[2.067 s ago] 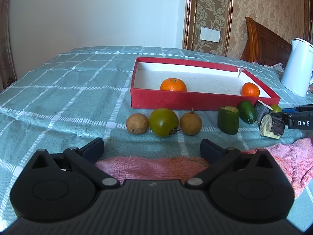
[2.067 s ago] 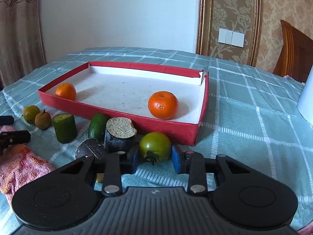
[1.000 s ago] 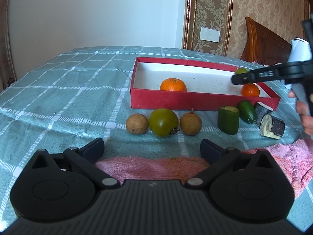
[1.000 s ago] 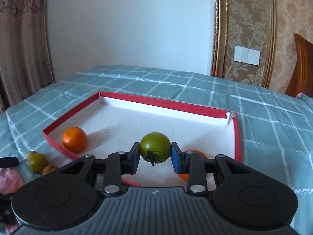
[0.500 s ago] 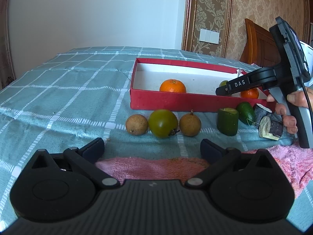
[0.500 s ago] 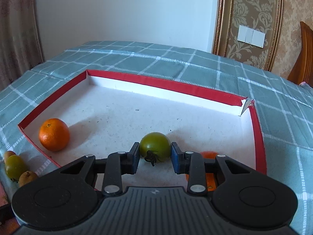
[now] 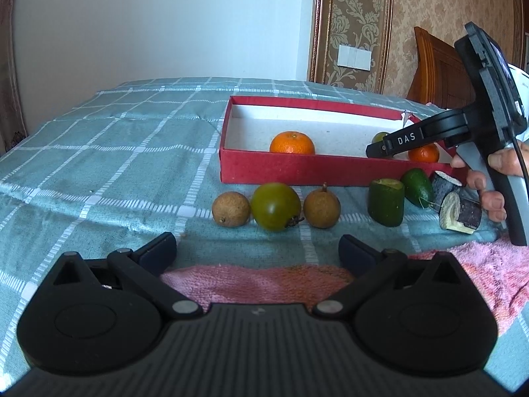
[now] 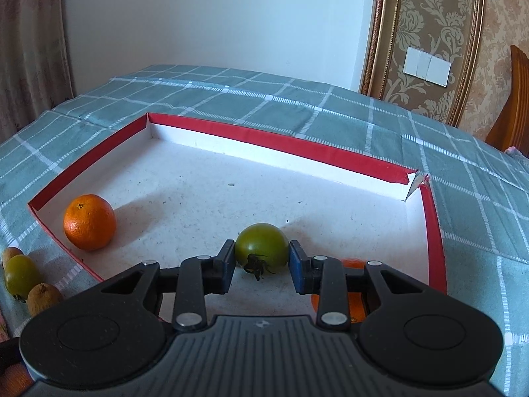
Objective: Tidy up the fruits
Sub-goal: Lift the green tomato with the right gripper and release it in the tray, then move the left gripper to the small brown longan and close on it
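we had the right gripper [image 8: 262, 266] inside the red box [image 8: 433, 231], blue pads clamped on a green tomato [image 8: 261, 244] from both sides, stem toward the cam. tomato sat low over the white box floor; contact w/ floor, can't tell. left of the jaws, well apart, an orange [image 8: 90, 221] lay near the box's left wall. a 2nd orange [image 8: 353, 263] peeked from under the right finger. our left gripper [image 7: 258, 253] hung w/ jaws released, nothing btwn them, over a pink towel [image 7: 258, 281]. just ahead of those jaws: brown fruit [image 7: 230, 209], another green tomato [image 7: 275, 206], brown fruit [image 7: 321, 209] in a row on the checked cloth [image 7: 115, 165]. right of them, a cut green piece [image 7: 386, 202].
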Tool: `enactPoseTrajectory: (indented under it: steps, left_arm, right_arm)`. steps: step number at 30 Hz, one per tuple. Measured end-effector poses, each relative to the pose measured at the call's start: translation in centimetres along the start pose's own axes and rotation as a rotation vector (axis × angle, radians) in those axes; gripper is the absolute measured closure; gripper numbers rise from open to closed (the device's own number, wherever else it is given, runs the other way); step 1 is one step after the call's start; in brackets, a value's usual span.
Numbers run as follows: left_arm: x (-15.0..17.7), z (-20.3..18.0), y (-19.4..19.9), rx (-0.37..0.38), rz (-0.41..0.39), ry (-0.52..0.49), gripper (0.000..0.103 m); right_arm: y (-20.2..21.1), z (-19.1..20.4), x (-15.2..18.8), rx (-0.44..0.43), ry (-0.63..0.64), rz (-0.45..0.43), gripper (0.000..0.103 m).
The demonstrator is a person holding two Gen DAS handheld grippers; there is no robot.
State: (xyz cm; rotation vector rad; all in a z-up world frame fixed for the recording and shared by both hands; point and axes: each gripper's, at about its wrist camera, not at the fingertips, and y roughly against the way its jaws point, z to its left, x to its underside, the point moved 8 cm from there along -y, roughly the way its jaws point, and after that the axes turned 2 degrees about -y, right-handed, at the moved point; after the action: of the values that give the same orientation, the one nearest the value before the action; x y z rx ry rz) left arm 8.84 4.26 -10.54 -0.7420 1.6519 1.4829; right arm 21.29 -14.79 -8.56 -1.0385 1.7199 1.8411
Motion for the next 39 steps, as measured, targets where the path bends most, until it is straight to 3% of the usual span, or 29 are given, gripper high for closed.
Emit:
enactPoseTrajectory:
  steps: [15,17,20,29,39]
  left_arm:
    - [0.0,-0.3,-0.1,-0.010,0.007,-0.012,0.000]
    - [0.0,-0.3,-0.1,-0.010,0.007,-0.012,0.000]
    - [0.0,-0.3,-0.1,-0.010,0.007,-0.012,0.000]
    - [0.0,-0.3,-0.2,-0.010,0.007,-0.012,0.000]
    - [0.0,-0.2,-0.1,-0.006,0.004,-0.005,0.000]
  right_arm:
    - [0.2,-0.1,0.1,-0.008,0.001,-0.002,0.069]
    - [0.3,0.1,0.1,-0.013,0.010,-0.007,0.060]
    - [0.6,0.4,0.2,-0.019,0.011,-0.016,0.054]
    - [5.3,-1.2,0.6,-0.020,-0.062,-0.128,0.047]
    - [10.5,-3.4,4.9,0.036,-0.123,-0.252,0.041]
